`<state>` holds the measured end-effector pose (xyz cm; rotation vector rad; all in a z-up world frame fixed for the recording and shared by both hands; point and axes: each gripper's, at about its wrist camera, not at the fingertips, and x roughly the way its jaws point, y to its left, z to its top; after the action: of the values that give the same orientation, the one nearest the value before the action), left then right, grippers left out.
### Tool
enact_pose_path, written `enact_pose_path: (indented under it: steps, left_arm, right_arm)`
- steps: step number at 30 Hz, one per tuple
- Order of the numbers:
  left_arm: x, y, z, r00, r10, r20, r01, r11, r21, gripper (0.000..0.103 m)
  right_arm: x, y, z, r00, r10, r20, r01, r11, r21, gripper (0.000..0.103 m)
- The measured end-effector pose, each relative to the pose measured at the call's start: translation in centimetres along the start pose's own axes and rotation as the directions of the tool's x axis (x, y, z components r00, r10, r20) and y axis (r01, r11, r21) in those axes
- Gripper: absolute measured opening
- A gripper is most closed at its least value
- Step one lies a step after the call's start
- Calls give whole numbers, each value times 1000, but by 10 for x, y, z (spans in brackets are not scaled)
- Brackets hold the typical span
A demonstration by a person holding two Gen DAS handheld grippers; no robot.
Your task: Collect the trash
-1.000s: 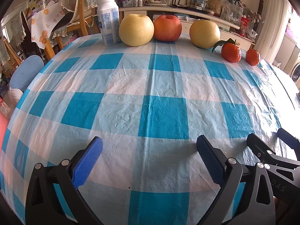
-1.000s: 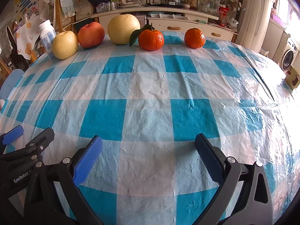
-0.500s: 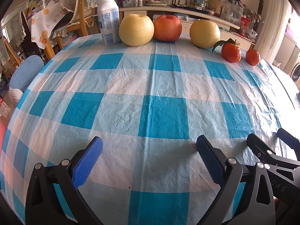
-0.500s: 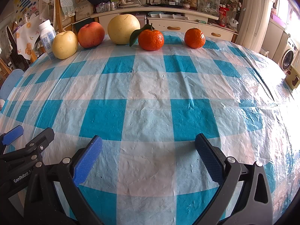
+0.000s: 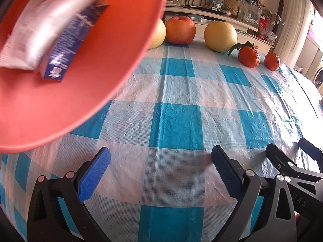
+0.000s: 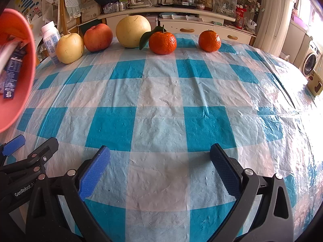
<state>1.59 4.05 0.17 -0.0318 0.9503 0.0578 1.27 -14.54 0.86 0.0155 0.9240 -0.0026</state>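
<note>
- Left gripper point(image 5: 160, 168) and right gripper point(image 6: 159, 167): jaws spread, pinching nothing.
- Up-left of the jaws, a tilted round red plastic basin point(image 5: 84, 84) holds a crumpled silvery wrapper point(image 5: 43, 23) and blue carton point(image 5: 69, 40).
- Collecting appears unstarted.

"GenRobot.AI" on left tool point(image 6: 58, 157), "DAS" on right tool point(image 5: 293, 151)

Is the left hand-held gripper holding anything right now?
No, the left hand-held gripper is open, with only checked tablecloth between its blue pads.
</note>
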Motion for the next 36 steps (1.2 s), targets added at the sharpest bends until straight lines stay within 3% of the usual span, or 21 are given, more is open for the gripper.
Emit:
enact_pose_path:
  steps: [36]
  left_arm:
    - [-2,3,-1,1000,2,-1,-2,1000,1,98]
  right_arm:
    - [0,0,0,1000,0,0,0,1000,-1,99]
